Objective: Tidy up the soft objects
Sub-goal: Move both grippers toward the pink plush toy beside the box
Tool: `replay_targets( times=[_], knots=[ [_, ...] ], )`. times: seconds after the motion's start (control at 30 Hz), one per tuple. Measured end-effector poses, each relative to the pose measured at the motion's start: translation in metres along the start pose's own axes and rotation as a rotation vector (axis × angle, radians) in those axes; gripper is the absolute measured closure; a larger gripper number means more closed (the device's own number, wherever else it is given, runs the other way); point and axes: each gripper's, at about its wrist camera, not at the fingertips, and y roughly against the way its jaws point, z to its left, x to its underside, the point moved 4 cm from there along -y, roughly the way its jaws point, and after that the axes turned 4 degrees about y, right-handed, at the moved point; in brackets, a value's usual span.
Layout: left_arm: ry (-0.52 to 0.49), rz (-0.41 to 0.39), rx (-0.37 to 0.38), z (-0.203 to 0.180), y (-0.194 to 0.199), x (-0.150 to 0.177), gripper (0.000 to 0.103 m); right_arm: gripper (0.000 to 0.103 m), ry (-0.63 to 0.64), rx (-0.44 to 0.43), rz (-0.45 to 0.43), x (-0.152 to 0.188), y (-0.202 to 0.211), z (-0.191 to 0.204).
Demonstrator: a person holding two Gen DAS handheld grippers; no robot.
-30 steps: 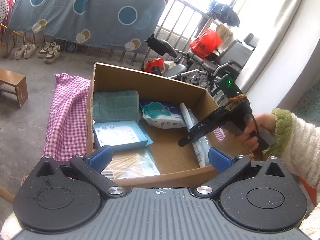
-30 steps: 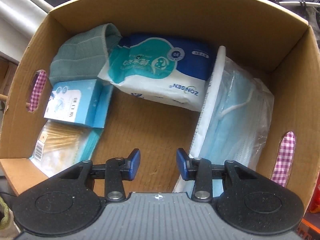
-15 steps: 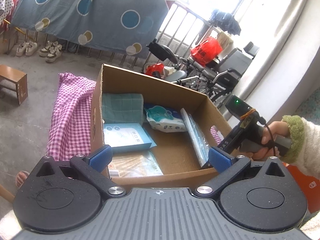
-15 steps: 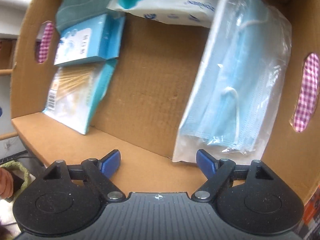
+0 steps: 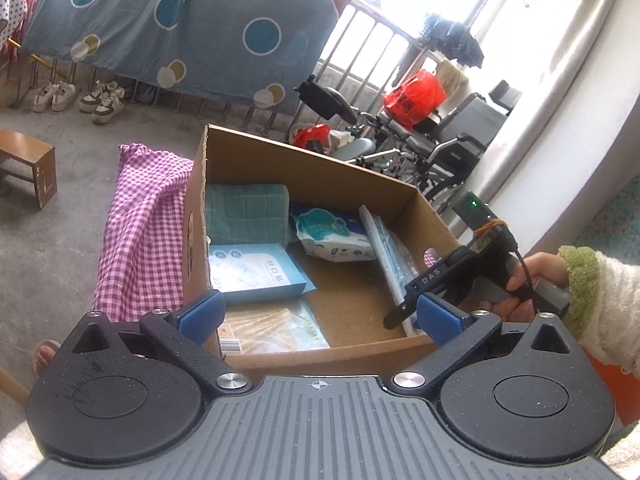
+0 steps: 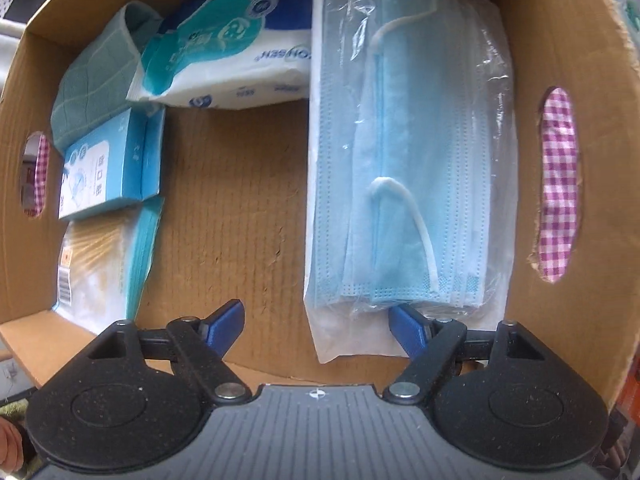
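Observation:
An open cardboard box [image 5: 304,152] holds a clear pack of blue face masks [image 6: 408,160] along its right wall. It also holds a wet-wipes pack [image 6: 232,52], a folded green towel [image 6: 92,80], a flat blue box [image 6: 104,168] and a cotton-swab packet [image 6: 96,264]. My right gripper [image 6: 316,324] points down into the box. Its jaws stand wide and are closing, with the mask pack's near corner between them and the pads off it. In the left wrist view it dips into the near right corner [image 5: 440,276]. My left gripper [image 5: 320,316] hangs open before the box, holding nothing.
The box sits on a purple checked cloth [image 5: 144,224]. A person's hand [image 5: 528,276] in a fluffy sleeve holds the right gripper. A wooden stool [image 5: 28,164], shoes [image 5: 76,96] and a wheelchair [image 5: 420,148] stand around it on the concrete floor.
The right jaws went from narrow to wide. That gripper tilted downward and drew back to the mask pack's near end. The pack tipped from edge-on to leaning flatter against the right wall.

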Motion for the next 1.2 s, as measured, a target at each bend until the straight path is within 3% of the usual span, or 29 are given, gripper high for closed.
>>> replay_targets(
  times=[0.2, 0.4, 0.7, 0.9, 1.07, 1.2],
  knots=[
    [0.002, 0.007, -0.012, 0.001, -0.001, 0.0, 0.0, 0.021, -0.058, -0.001, -0.073, 0.001, 0.017, -0.014],
    [-0.014, 0.005, -0.022, -0.004, 0.003, 0.001, 0.0, 0.015, 0.064, -0.02, -0.095, 0.01, 0.043, 0.021],
    [-0.044, 0.001, -0.066, -0.021, 0.02, 0.009, 0.0, 0.014, 0.174, -0.068, -0.247, 0.019, 0.069, 0.058],
    [-0.087, 0.043, -0.006, -0.053, 0.021, 0.024, 0.0, 0.011, 0.186, -0.164, -0.475, 0.084, 0.121, 0.064],
    [-0.162, 0.201, 0.101, -0.098, -0.009, 0.058, 0.0, 0.002, 0.15, -0.287, -0.685, 0.168, 0.154, 0.044],
    [-0.231, 0.342, 0.153, -0.131, -0.043, 0.091, 0.0, 0.0, 0.045, -0.338, -0.802, 0.229, 0.149, 0.009]
  ],
)
